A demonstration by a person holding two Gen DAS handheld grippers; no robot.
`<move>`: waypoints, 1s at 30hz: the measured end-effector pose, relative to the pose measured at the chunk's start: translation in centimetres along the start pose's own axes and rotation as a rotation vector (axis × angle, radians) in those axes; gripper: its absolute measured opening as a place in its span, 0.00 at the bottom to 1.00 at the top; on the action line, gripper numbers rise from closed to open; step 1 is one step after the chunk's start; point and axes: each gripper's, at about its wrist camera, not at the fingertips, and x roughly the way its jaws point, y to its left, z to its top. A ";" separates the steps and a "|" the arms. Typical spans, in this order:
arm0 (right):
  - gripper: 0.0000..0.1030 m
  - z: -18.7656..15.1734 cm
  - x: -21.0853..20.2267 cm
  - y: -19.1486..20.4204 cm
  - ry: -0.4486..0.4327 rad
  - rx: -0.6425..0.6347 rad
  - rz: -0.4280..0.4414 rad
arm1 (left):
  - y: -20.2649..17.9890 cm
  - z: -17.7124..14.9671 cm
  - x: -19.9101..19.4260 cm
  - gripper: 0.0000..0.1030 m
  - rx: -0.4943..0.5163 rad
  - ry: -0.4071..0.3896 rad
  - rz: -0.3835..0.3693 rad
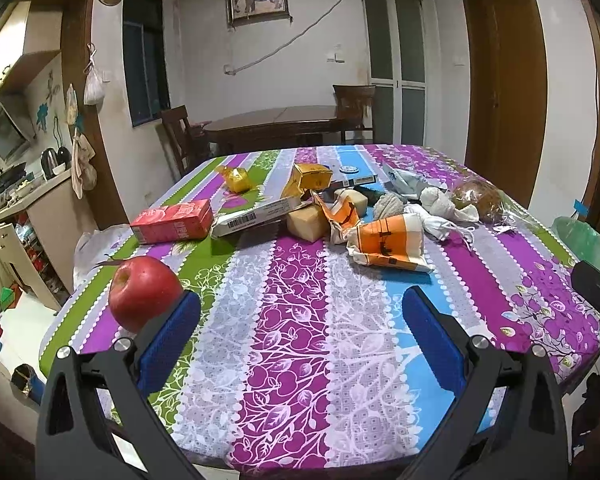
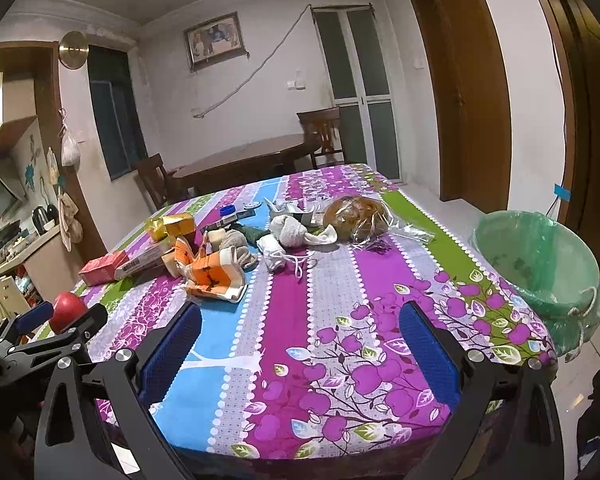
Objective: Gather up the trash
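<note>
A pile of trash lies mid-table: an orange-and-white wrapper (image 1: 388, 246) (image 2: 214, 276), a red carton (image 1: 172, 222) (image 2: 102, 268), a long barcode box (image 1: 256, 216), yellow boxes (image 1: 310, 180) (image 2: 178, 224), white crumpled cloths (image 1: 440, 208) (image 2: 290, 234) and a brown bun in clear plastic (image 1: 478, 200) (image 2: 356, 214). A green-lined bin (image 2: 540, 264) stands off the table's right edge. My left gripper (image 1: 300, 316) is open and empty over the near tablecloth. My right gripper (image 2: 300, 324) is open and empty, further right.
A red apple (image 1: 144, 294) (image 2: 66, 312) sits at the near left corner by my left gripper's left finger. The striped floral tablecloth (image 1: 292, 320) covers the table. A dark dining table with chairs (image 1: 276, 122) stands behind. A kitchen counter (image 1: 24, 200) is at the left.
</note>
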 end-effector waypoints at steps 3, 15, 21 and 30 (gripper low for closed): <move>0.96 0.1 0.0 0.1 -0.005 -0.010 -0.005 | -0.1 0.0 0.2 0.95 -0.002 0.008 -0.004; 0.96 0.7 1.4 1.2 0.007 -0.069 -0.013 | 0.8 0.0 1.9 0.95 -0.043 0.056 0.005; 0.96 1.5 3.2 1.7 0.007 -0.116 -0.019 | 2.8 0.6 2.3 0.95 -0.107 0.012 0.038; 0.94 4.3 10.6 5.5 0.149 -0.367 0.200 | 4.0 1.7 3.9 0.94 -0.018 0.000 -0.048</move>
